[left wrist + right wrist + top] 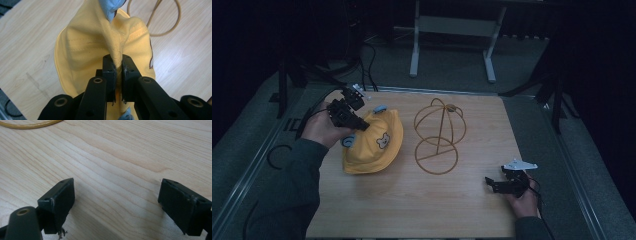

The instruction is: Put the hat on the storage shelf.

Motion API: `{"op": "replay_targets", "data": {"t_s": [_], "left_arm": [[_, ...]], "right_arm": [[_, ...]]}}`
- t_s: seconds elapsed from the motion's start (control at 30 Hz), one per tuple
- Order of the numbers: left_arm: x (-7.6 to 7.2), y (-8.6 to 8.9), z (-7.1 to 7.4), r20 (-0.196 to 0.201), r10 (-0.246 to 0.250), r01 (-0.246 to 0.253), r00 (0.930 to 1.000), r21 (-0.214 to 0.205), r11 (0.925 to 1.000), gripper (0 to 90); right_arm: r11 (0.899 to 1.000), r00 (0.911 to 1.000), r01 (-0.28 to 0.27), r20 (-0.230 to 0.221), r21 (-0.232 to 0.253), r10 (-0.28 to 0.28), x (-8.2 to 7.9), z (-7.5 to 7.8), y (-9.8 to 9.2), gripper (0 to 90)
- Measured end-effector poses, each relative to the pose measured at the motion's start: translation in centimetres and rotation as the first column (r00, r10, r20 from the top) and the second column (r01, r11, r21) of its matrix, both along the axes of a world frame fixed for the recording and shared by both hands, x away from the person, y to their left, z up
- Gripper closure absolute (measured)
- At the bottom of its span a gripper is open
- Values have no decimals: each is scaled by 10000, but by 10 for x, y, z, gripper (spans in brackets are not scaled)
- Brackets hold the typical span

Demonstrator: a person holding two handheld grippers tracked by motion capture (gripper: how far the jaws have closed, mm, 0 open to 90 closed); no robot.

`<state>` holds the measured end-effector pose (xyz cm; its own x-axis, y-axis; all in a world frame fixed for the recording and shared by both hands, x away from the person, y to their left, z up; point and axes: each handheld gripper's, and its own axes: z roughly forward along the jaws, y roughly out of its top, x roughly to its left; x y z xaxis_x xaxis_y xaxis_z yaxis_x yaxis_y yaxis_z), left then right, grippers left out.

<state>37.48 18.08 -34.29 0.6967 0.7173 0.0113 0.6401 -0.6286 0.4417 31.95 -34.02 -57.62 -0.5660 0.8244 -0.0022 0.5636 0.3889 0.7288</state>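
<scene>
In the high view we are seeing the left hand-held gripper [362,125] pinching the near-left side of a yellow fabric child's hat with a bear face and blue ears [374,142], which is sitting on the pale wooden worktop [412,200] just left of a tan wire dome-shaped hat stand [438,136]. The right hand-held gripper [494,184] is resting well apart, near the right edge.

In the left gripper view we are watching both jaws pressing together on a gathered fold of the hat [100,42].

In the right gripper view the jaws are standing spread over bare wood [120,157].
</scene>
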Motion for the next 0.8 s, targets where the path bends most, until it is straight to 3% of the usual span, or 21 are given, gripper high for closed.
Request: {"op": "replay_targets", "data": {"t_s": [0.3, 0.8], "left_arm": [[7, 6, 13, 297, 214, -205, 9993, -303, 9993, 829], [10, 11, 22, 640, 570, -516, 9963, -832, 9952, 829]], "right_arm": [[10000, 10000, 4, 0, 3, -4, 0, 0, 0, 138], [10000, 10000, 3, 2, -1, -3, 0, 0, 0, 139]]}}
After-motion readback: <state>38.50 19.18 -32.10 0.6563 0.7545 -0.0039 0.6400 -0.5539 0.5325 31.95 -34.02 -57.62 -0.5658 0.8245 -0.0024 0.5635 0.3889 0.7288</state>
